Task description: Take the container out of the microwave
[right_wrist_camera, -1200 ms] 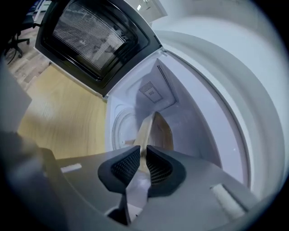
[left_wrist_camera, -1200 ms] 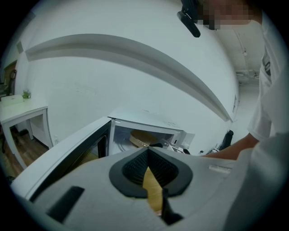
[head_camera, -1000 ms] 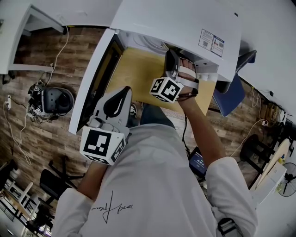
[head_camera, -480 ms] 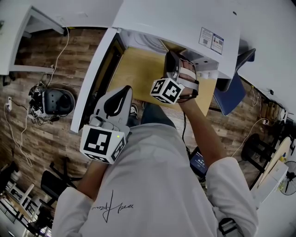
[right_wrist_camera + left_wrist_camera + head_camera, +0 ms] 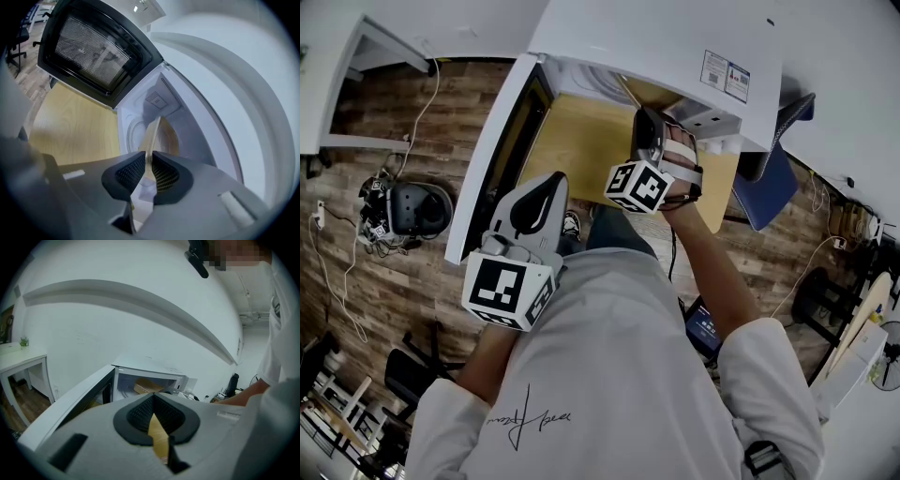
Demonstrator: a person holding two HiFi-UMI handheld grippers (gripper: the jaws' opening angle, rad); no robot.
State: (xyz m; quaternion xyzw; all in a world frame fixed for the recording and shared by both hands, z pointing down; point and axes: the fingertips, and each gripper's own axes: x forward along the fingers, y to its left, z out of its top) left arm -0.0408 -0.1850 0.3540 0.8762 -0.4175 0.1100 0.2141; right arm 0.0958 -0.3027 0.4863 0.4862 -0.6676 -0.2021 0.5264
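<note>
The white microwave stands on a wooden table with its door swung open to the left. My right gripper reaches into the opening. In the right gripper view its pads are shut on the thin rim of a tan container, which is tilted on edge inside the white cavity. From the left gripper view the container shows as a brown shape inside the oven. My left gripper hangs back in front of the door, jaws together, holding nothing.
The open door with its dark mesh window juts out at the left of the cavity. A blue chair stands right of the table. Cables and a round device lie on the wood floor at the left.
</note>
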